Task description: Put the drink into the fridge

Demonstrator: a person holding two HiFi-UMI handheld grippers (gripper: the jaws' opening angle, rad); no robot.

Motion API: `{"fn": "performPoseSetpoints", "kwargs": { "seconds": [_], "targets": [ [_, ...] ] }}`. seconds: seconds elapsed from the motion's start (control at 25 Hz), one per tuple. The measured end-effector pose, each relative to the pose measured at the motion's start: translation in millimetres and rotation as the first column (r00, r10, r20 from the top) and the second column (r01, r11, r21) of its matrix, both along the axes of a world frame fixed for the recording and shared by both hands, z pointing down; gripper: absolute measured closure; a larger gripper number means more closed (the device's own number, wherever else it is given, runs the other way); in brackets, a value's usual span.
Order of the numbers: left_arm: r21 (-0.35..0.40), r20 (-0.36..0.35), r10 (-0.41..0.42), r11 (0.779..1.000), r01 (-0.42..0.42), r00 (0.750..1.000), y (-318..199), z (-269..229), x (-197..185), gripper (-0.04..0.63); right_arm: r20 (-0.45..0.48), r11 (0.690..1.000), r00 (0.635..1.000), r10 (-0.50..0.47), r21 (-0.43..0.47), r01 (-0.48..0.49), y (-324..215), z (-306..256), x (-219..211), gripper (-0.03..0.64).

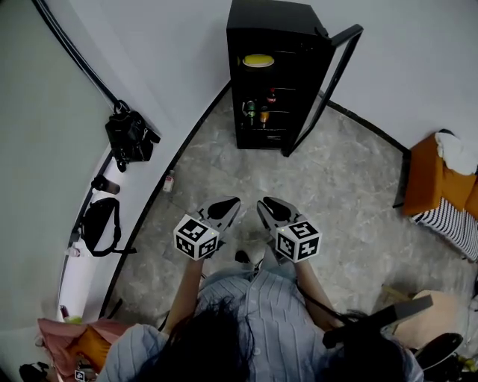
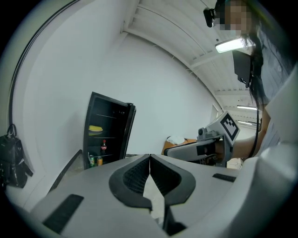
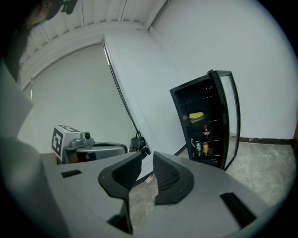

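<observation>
Close to the body, both grippers are empty: the left gripper point(image 1: 230, 204) has its jaws pressed together, the right gripper point(image 1: 267, 204) a narrow gap. The likely drink, a small bottle point(image 1: 169, 181), sits at the left wall's foot, ahead-left and nearer the left gripper. Farther off stands the open fridge point(image 1: 276, 19).

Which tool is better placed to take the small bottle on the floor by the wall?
Probably left: the left tool lies nearer the bottle than the right tool. Its jaws are shut, though, and must open first.

Left gripper point(image 1: 232, 202) jaws closed together, right gripper point(image 1: 264, 202) jaws slightly apart, both empty.
</observation>
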State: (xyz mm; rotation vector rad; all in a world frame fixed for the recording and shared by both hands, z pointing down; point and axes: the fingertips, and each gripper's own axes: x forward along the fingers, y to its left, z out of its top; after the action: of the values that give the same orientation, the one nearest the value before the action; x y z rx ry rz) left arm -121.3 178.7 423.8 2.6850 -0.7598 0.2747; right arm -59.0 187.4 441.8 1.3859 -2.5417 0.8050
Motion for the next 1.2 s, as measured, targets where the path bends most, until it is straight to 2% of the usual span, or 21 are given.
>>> {"fn": "performPoseSetpoints", "kwargs": {
  "seconds": [0.2, 0.52, 0.96, 1.2],
  "targets": [
    [0.011, 0.002, 0.021, 1.000, -0.021, 1.000, 26.0, 0.5, -3.6, 0.586, -0.005, 1.000, 1.000, 0.002, 0.009, -0.002, 23.3, 1.2, -7.4, 0.541],
    [0.015, -0.021, 0.007, 1.000, -0.007, 1.000, 47.7, 0.3, -14.0, 0.586, 0.003, 1.000, 1.000, -0.022, 0.005, 0.022, 51.3, 6.2, -22.0, 0.551],
    [0.036, -0.011, 0.067, 0.997, -0.066, 0.998, 58.3, -3.8, 3.2, 0.587, 0.008, 0.999, 1.000, 0.019, 0.028, -0.020, 57.5, 0.9, -8.4, 0.560],
    [0.044, -0.014, 0.067, 0.997, -0.066, 0.998, 56.4, -7.5, 4.2, 0.586, 0.005, 1.000, 1.000, 0.020, 0.023, -0.020, 56.1, 1.0, -6.5, 0.560]
  ]
}}
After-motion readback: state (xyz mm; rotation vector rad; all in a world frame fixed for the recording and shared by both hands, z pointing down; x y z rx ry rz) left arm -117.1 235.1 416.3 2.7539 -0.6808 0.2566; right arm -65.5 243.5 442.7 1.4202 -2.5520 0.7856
